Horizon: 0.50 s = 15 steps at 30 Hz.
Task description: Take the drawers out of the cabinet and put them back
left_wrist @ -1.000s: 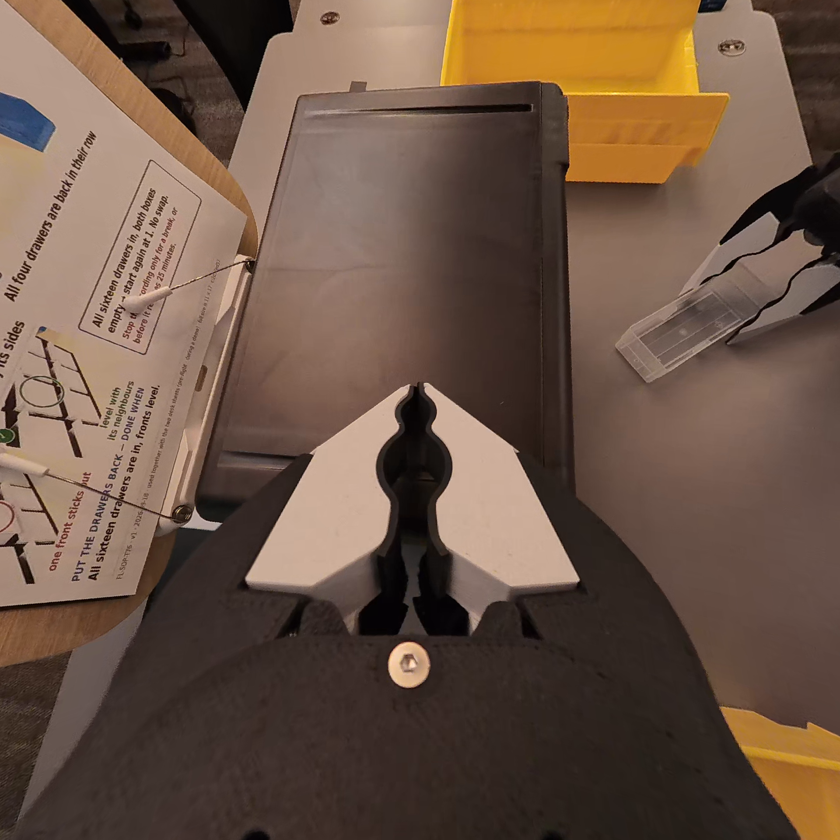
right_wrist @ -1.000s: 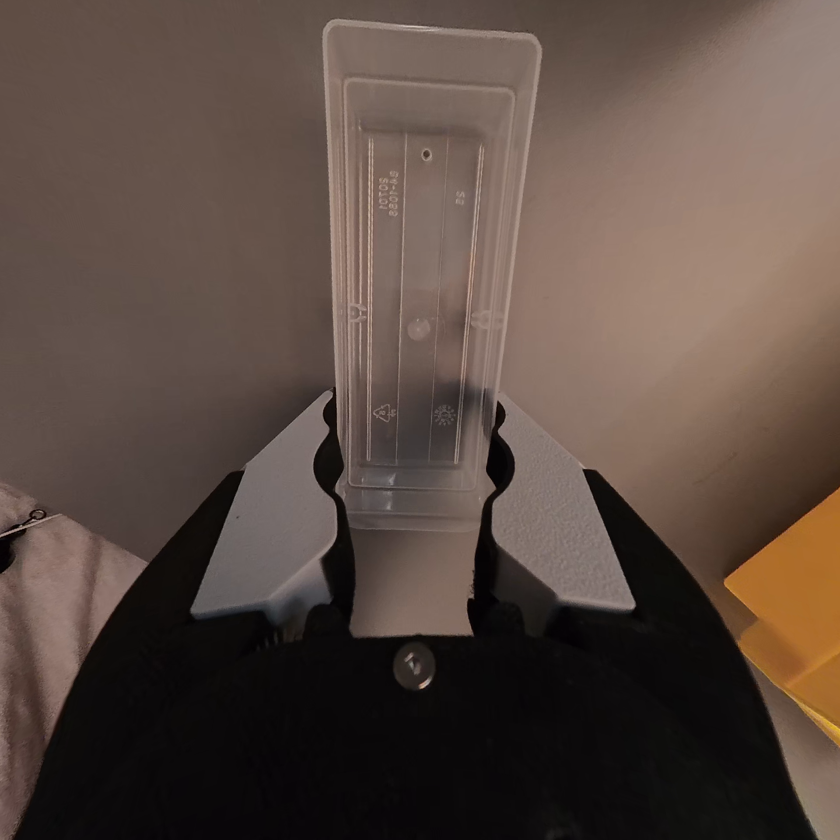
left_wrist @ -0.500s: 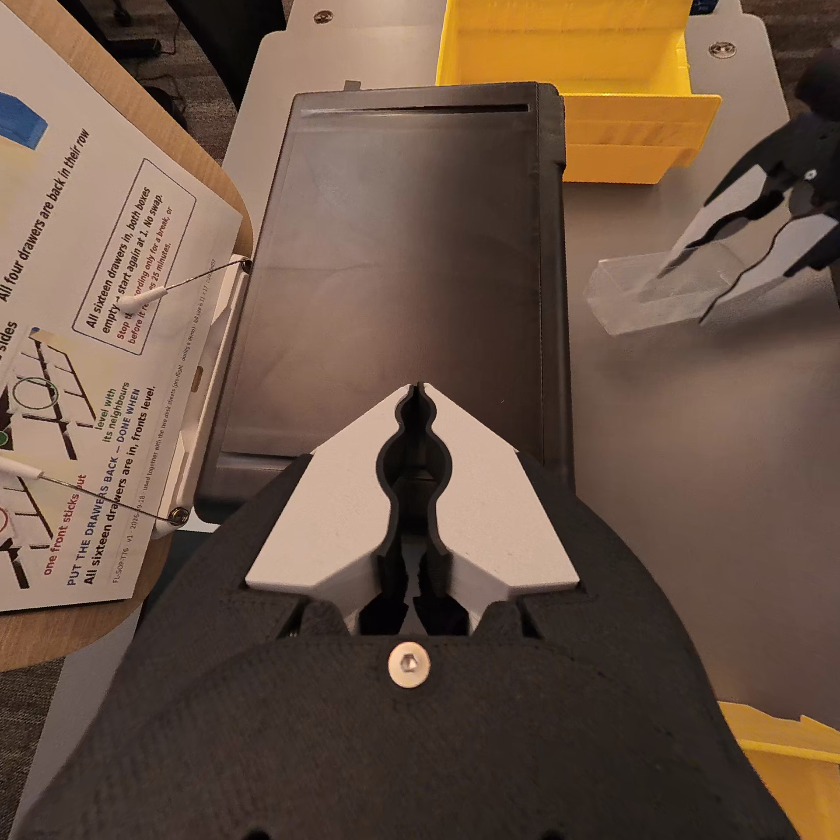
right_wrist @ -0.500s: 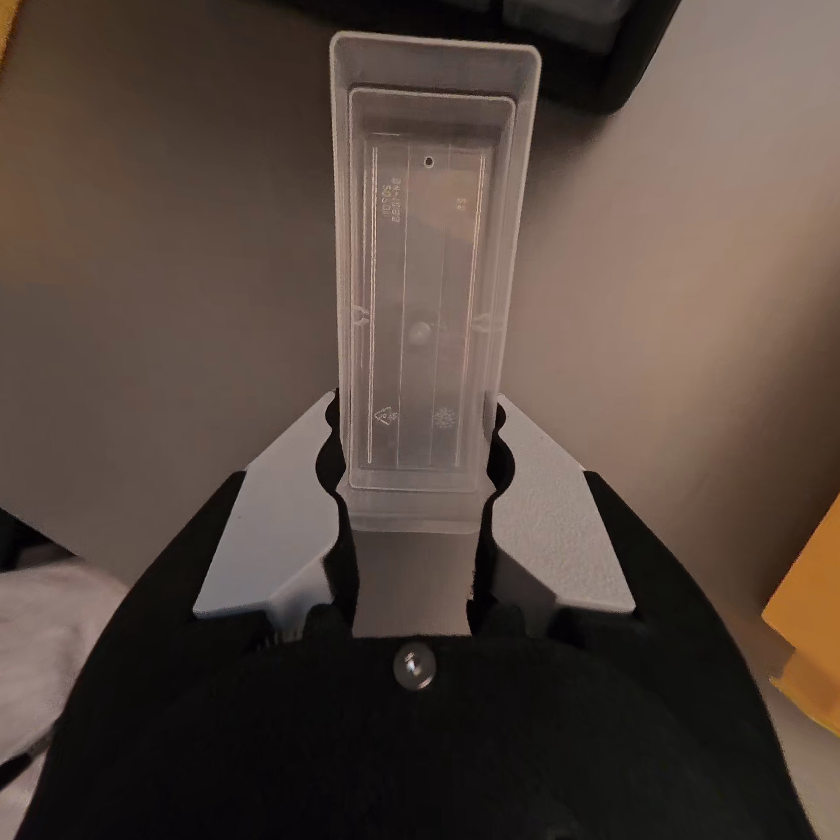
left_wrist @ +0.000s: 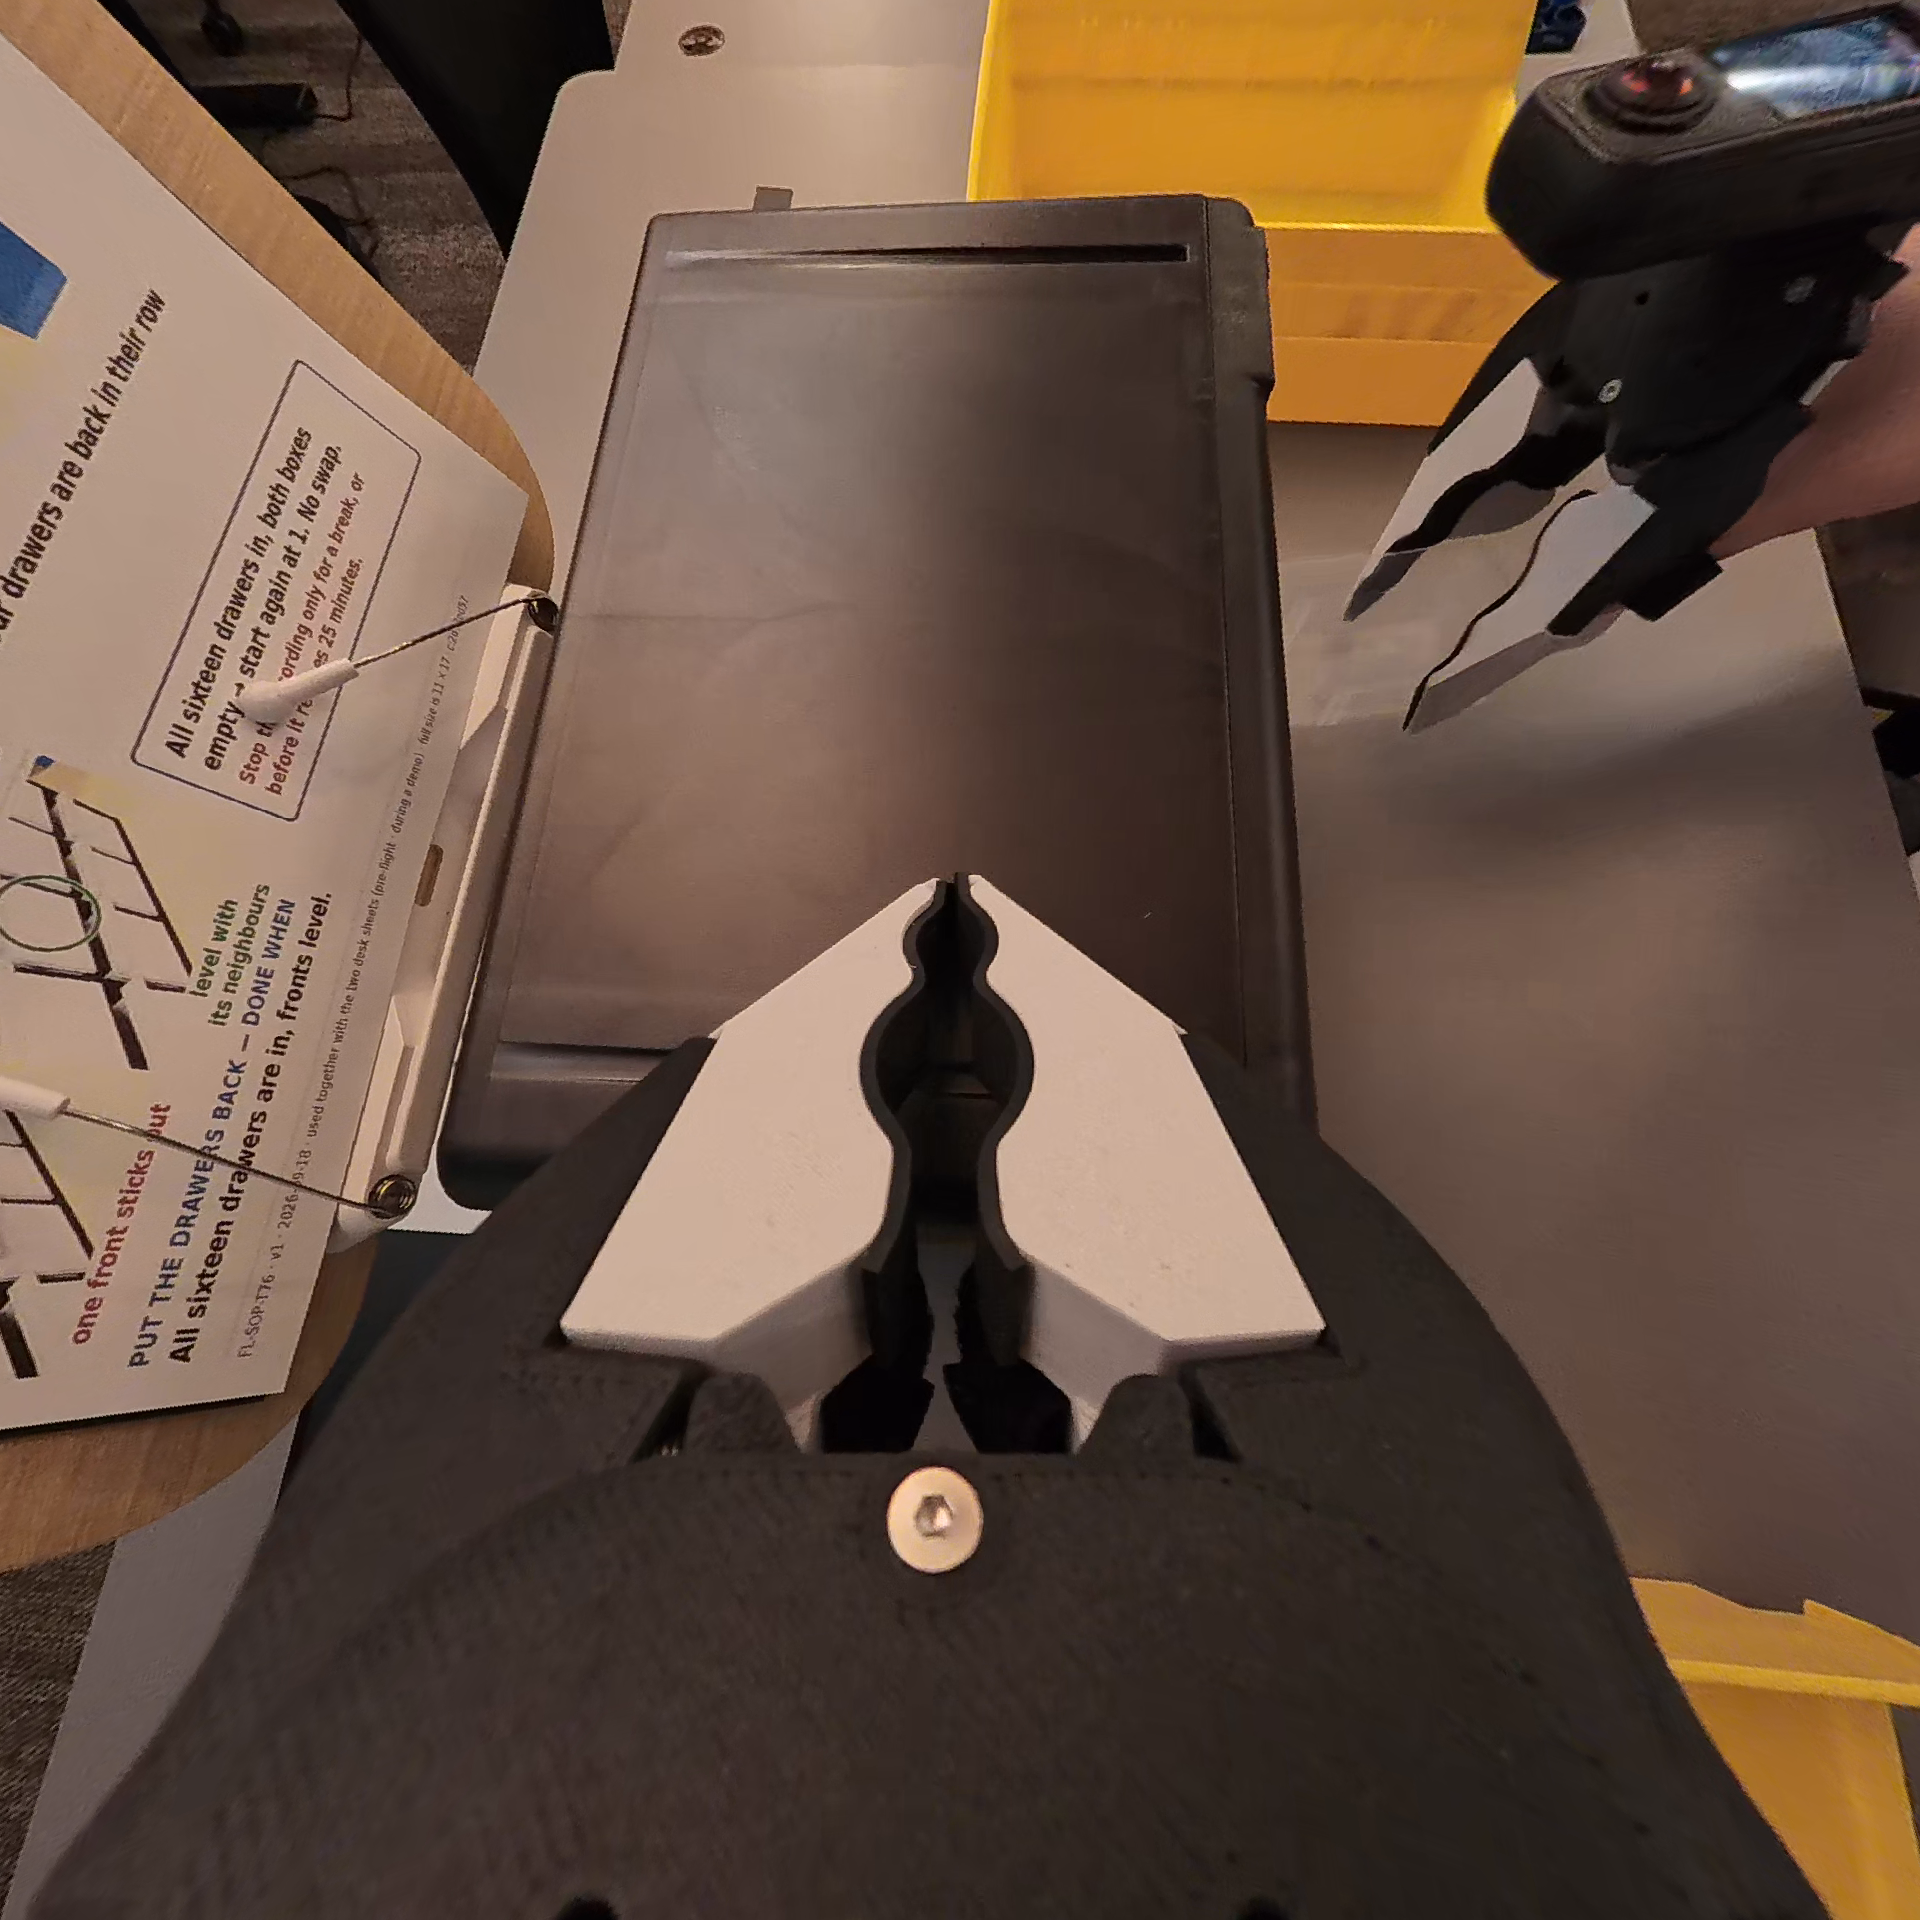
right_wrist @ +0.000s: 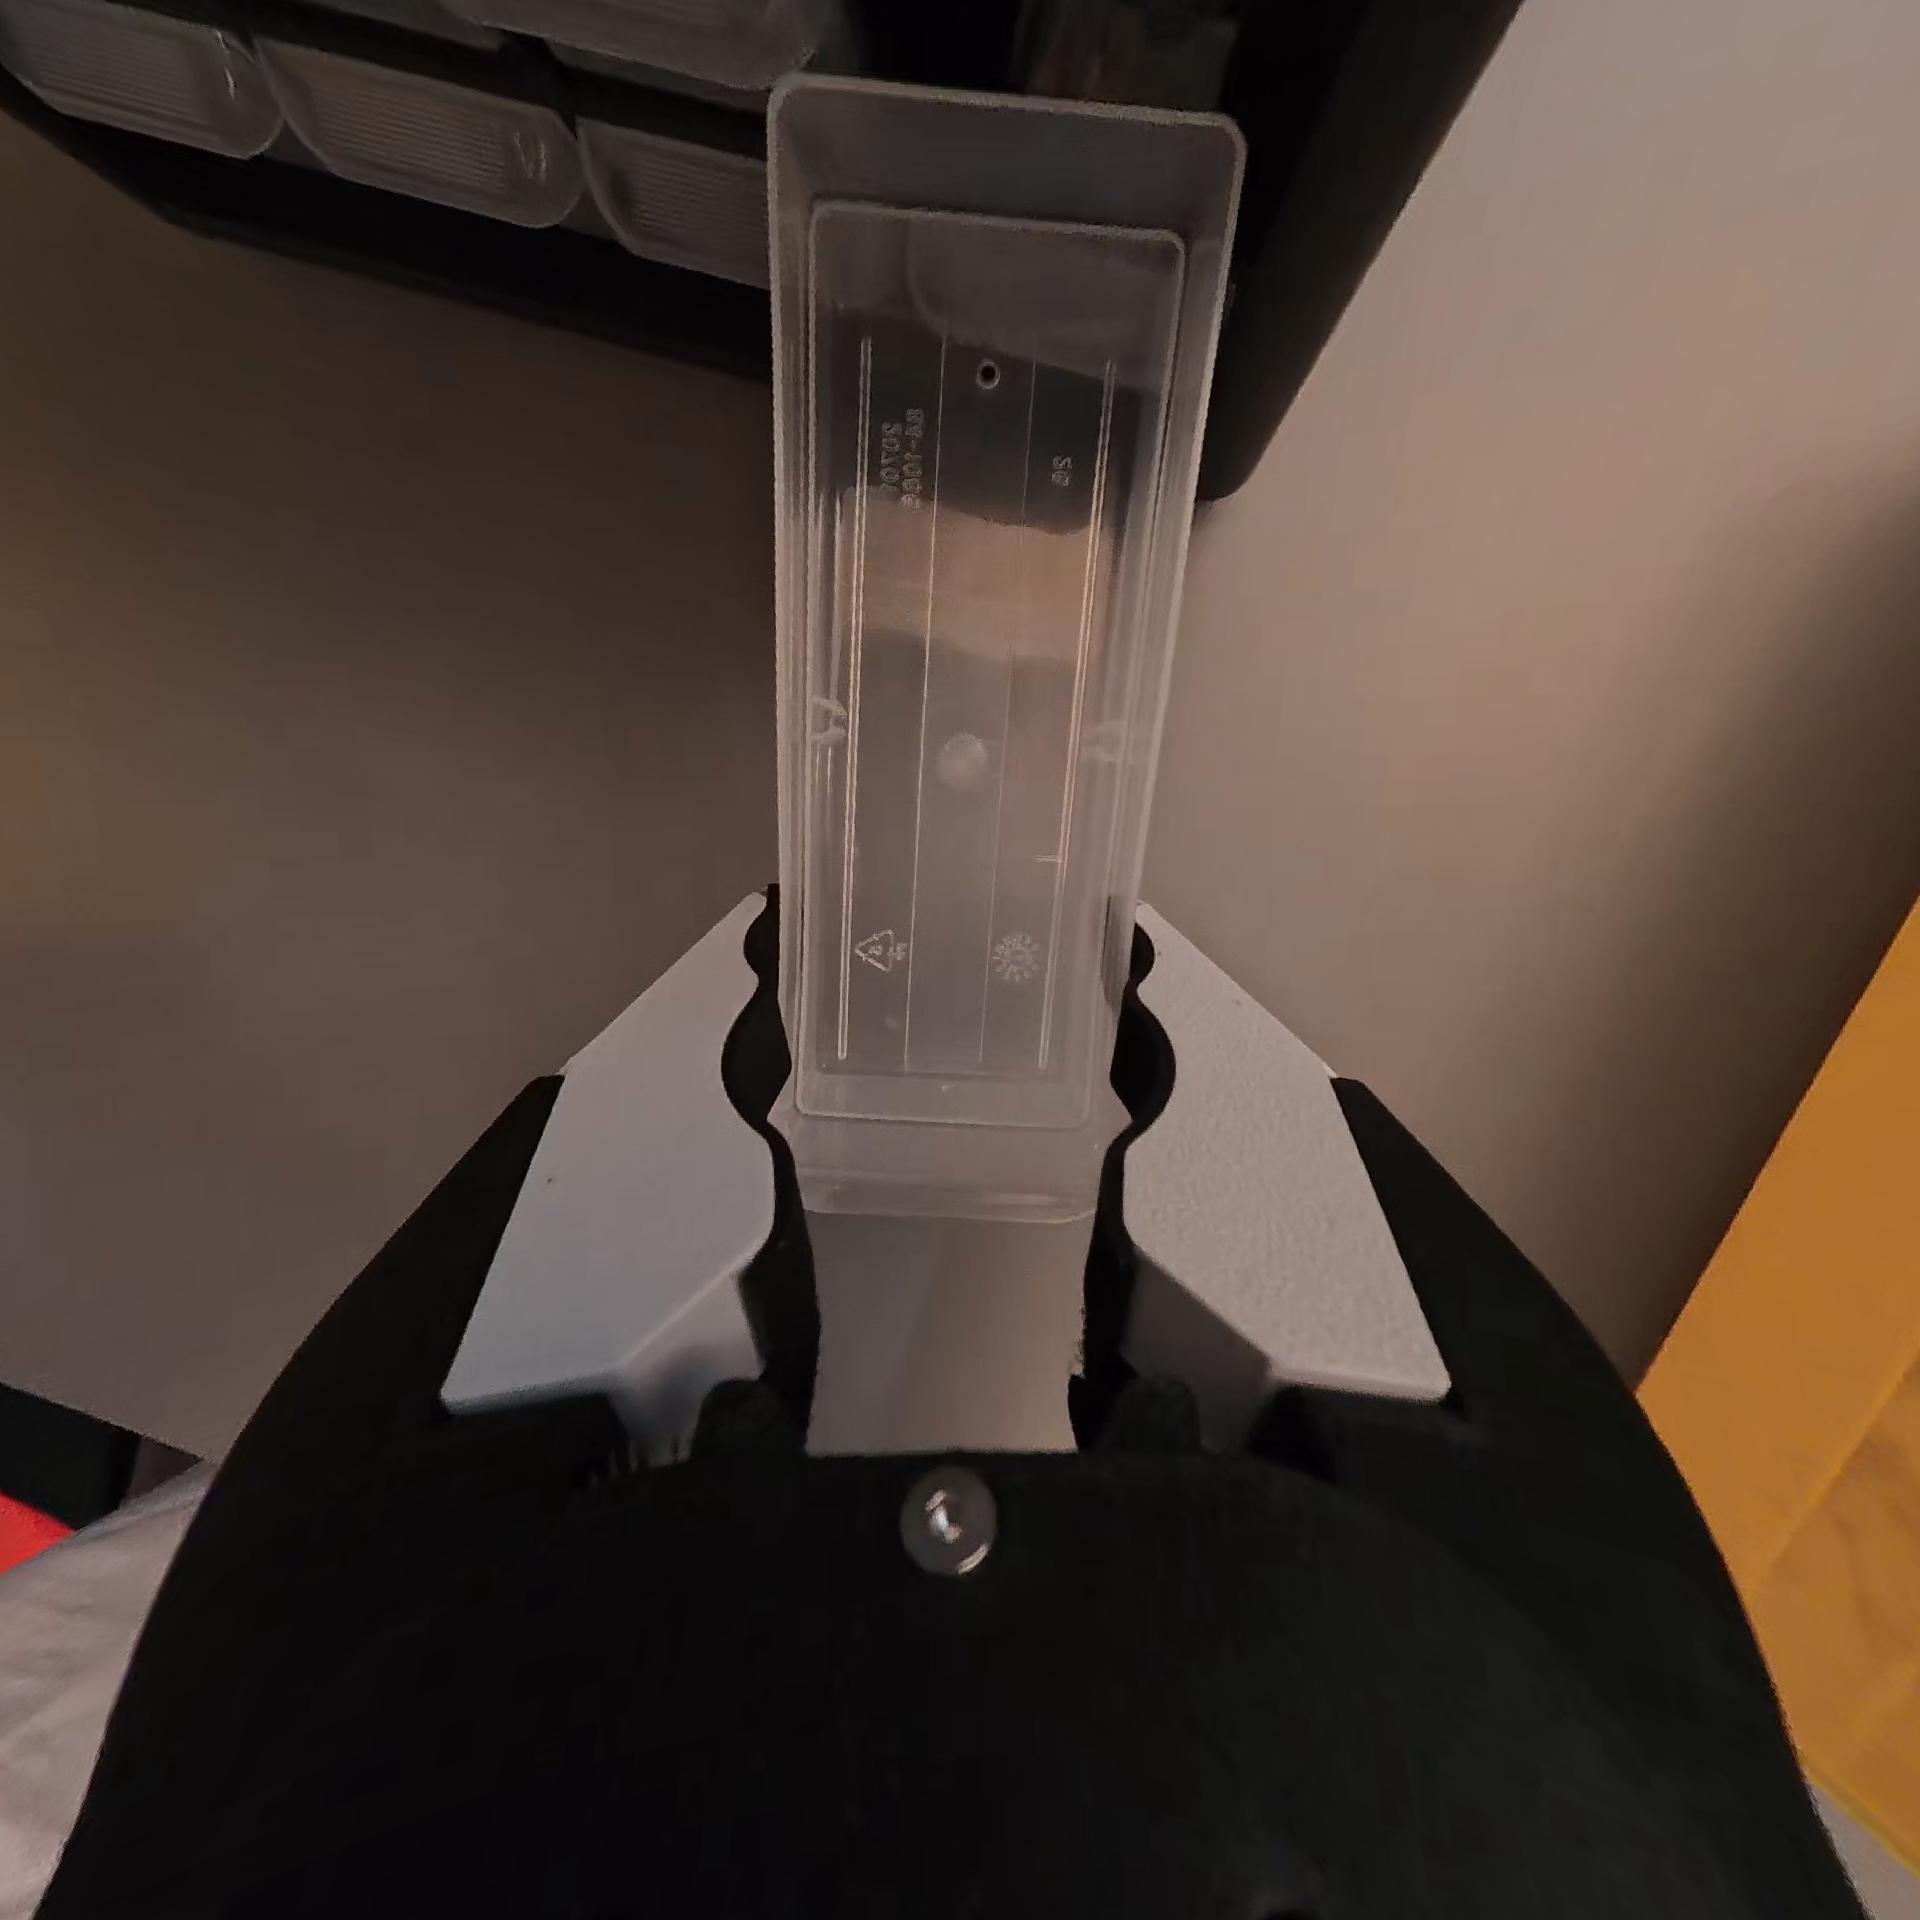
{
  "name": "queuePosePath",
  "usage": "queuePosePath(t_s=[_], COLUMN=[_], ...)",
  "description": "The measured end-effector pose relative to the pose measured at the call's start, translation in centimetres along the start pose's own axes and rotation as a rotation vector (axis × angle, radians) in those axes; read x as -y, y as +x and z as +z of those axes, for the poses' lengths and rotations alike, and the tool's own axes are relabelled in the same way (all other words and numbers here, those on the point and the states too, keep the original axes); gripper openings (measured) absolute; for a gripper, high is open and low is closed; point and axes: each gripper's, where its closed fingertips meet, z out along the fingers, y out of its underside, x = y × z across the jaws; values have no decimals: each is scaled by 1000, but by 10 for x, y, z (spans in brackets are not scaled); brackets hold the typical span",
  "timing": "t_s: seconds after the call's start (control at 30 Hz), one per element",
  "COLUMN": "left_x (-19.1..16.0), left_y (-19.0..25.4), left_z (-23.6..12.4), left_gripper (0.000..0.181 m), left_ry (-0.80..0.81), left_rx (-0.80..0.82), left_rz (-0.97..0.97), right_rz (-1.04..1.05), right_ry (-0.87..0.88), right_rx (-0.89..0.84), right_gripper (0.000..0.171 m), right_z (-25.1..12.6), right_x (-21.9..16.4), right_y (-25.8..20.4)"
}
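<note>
1. Drawer (right_wrist: 977, 665): clear plastic, empty. It is clamped at its near end between my right fingers (right_wrist: 948, 997) and is clear of the desk (right_wrist: 364, 727). Its long axis runs straight out along the fingers.
2. Far end of drawer points at the cabinet (right_wrist: 1299, 208), overlapping the dark front at its right-hand end. Three clear drawer fronts (right_wrist: 416, 145) sit in the row to the left. I cannot tell whether an open slot lies right behind the drawer tip.
3. Left fingers (left_wrist: 958, 883): closed tip to tip, gripping nothing, over the near edge of the cabinet's flat top. Whether they press on it I cannot tell.
4. Left wrist view: right fingers hang off the cabinet's right side, above the desk. The drawer is hard to make out there.
5. Judgement: the right hand is the nearer. The next move depends on lining the drawer's axis up with a slot, level and square, then pushing in. A skewed entry would jam.
6. Yellow bins (left_wrist: 1247, 114) at the desk's far edge, not involved.
</note>
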Motion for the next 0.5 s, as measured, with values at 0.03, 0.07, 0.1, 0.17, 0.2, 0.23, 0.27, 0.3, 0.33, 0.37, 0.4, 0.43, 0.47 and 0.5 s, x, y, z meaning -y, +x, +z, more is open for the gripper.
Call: queuePosePath(t_s=[0.03, 0.07, 0.1, 0.17, 0.2, 0.23, 0.27, 0.3, 0.33, 0.37, 0.4, 0.43, 0.47, 0.5], left_x=[0, 0, 0, 0, 0, 0, 0, 0, 0, 0, 0, 0, 0, 0], left_y=[0, 0, 0, 0, 0, 0, 0, 0, 0, 0, 0, 0, 0, 0], left_z=[0, 0, 0, 0, 0, 0, 0, 0, 0, 0, 0, 0, 0, 0], left_gripper=[0, 0, 0, 0, 0, 0, 0, 0, 0, 0, 0, 0, 0, 0], left_ry=[2, 4, 7, 11, 13, 14, 14, 13, 12, 11, 9, 8, 7, 6], left_rx=[-2, -4, -7, -11, -11, -11, -11, -11, -11, -11, -12, -12, -12, -13], left_rz=[0, -1, -1, -3, -3, -1, 0, 2, 3, 5, 6, 7, 8, 9], right_rz=[-2, -6, -8, -3, 3, 5, 4, 2, 3, 7, 10, 14, 16, 19], right_ry=[-3, -2, -6, -26, -39, -47, -44, -40, -37, -29, -21, -18, -20, -23], right_rx=[2, -2, -11, -12, -14, -14, -14, -21, -19, -18, -24, -25, -26, -31], right_gripper=[60, 60, 60, 60, 60, 60, 60, 60, 60, 60, 60, 60, 60, 59], right_z=[1, 1, 2, 4, 4, 5, 4, 3, 2, 1, 0, -1, -1, -1], right_x=[2, 4, 5, 6, 5, 5, 5, 5, 5, 6, 8, 8, 9, 9], right_y=[-2, -3, -3, -4, -3, -3, -3, -2, -1, -1, 1, 2, 3, 4])
